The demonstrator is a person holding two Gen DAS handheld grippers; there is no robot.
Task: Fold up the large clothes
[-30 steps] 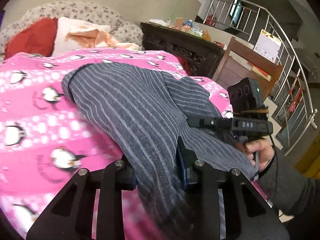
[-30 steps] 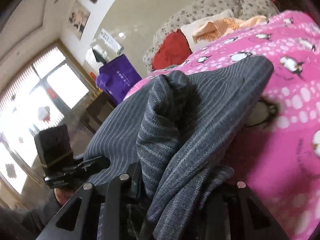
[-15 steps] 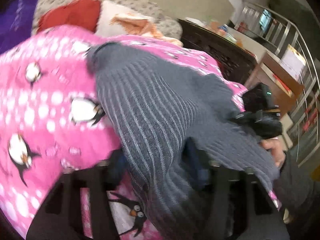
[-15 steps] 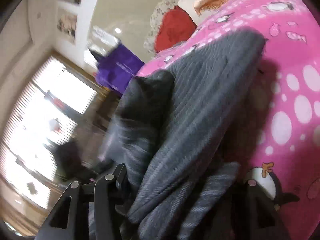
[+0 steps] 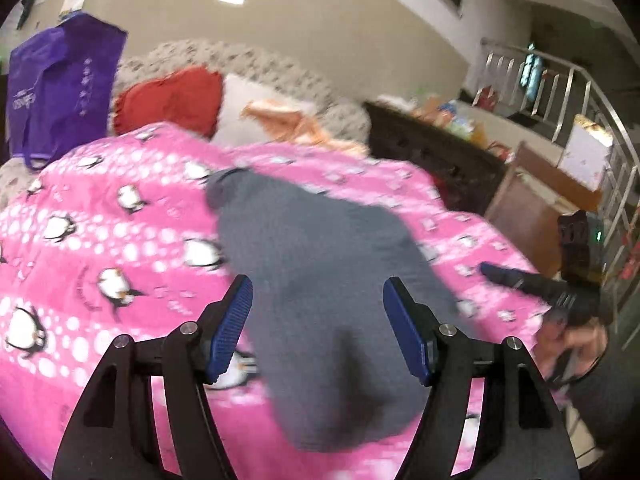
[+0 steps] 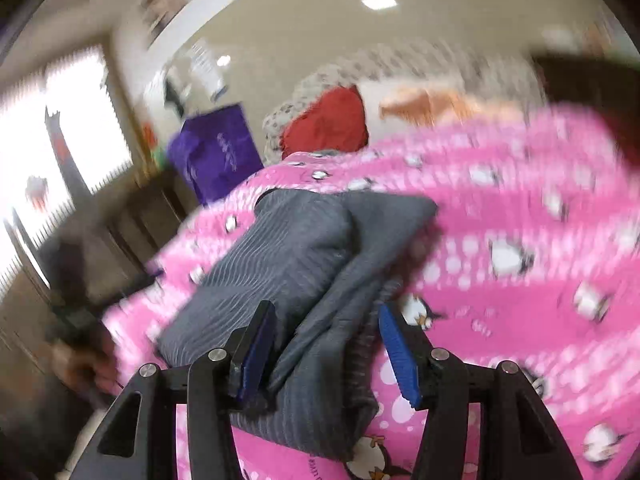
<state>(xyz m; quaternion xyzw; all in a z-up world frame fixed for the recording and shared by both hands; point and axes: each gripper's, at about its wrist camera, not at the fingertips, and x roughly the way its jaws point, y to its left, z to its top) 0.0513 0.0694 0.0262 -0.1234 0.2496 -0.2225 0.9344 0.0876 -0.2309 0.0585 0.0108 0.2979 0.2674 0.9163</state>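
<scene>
Both jaws opening: left hand-held gripper [image 5: 316,328] and right hand-held gripper [image 6: 326,350] straddle the grey garment [image 6: 296,264], pads clear. Risk: a pad snags the cloth on withdrawal, dragging the fold open across the pink blanket [image 5: 100,240].

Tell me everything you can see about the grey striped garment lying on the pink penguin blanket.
The grey garment is a soft knit with fine pale stripes, folded into a long bundle with one layer lapped over another. It lies loose on the pink penguin blanket, one end toward the cushions, the other near the blanket's front edge. The left gripper and right gripper are both opening; the cloth shows between their blue fingers, but none presses on it.
</scene>
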